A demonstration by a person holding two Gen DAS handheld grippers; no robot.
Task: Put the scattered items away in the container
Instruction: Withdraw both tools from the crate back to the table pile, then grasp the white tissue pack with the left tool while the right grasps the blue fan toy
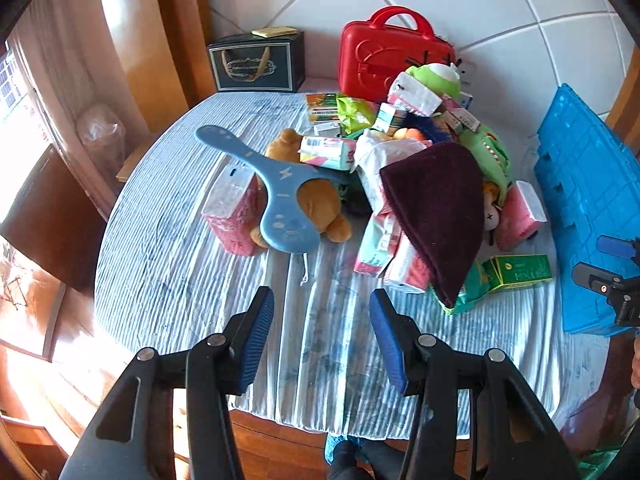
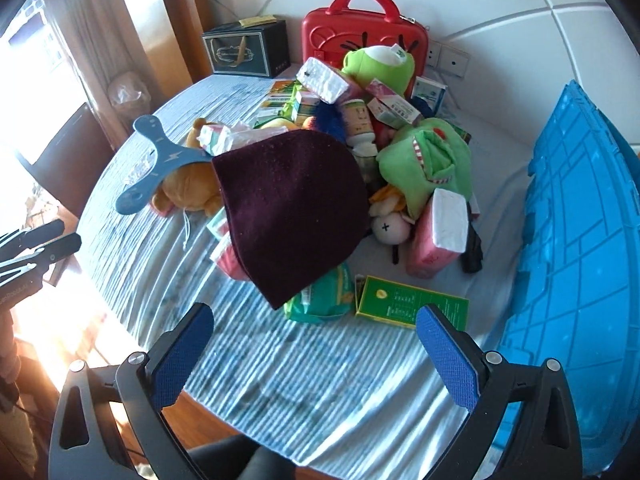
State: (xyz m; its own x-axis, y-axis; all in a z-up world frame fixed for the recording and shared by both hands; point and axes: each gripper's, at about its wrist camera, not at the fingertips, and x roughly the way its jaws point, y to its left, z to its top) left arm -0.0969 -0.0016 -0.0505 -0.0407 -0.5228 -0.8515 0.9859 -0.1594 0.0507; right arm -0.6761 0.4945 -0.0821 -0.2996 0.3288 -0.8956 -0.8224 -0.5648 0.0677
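You are looking down on a round table [image 1: 192, 280] wearing a blue-striped cloth. The blue crate [image 2: 580, 240] is the next biggest thing, lying at about three o'clock on the table's edge, seemingly tipped on its side, though the fisheye bend is making that hard to judge. Behind the heap, at twelve o'clock, a red case [image 1: 384, 52] is standing upright against the wall, with a dark gift box [image 1: 258, 64] at eleven.

The scattered items are piling up at the table's centre. A maroon hat [image 2: 288, 204] is draping over the pile's near side. At nine o'clock from it a brown plush bear [image 1: 316, 200] is lying under a blue three-armed boomerang [image 1: 276, 184], touching a pink tissue pack [image 1: 236, 208]. A green plush [image 2: 428, 160] is sitting at two o'clock. A green box [image 2: 412, 300] is lying flat at five o'clock.

Your left gripper [image 1: 322, 336] is hovering with jaws apart, holding nothing. Your right gripper [image 2: 316, 356] is also gaping wide, empty.
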